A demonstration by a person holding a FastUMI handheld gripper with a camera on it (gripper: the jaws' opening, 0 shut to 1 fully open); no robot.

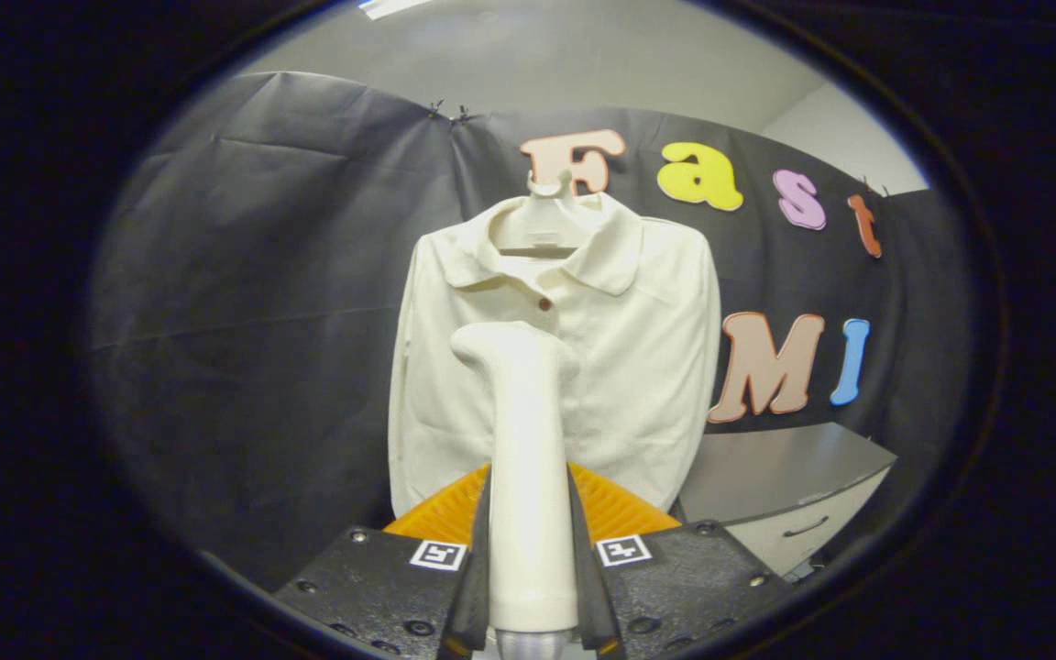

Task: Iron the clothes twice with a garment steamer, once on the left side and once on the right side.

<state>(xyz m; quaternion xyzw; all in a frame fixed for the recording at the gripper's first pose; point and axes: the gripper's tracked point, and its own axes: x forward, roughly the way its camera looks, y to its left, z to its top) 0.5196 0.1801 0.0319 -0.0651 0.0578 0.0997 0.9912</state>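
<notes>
The gripper [529, 559] is clamped on the steamer [528, 458], which stands upright between the fingers. Its head is in front of the shirt [638, 367] hanging on the hanger [546, 215] beyond. I'd worry the smooth handle may twist in that hold, or a hard push may swing the shirt off line.

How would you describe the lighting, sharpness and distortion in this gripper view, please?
In the gripper view, the lighting is dim and even, without glare; the pale shirt on its hanger looks soft and slightly hazy. The steamer, clamped in the gripper, blends into the shirt behind it. Fisheye distortion bows the cloth wall and the grey cabinet.
</notes>
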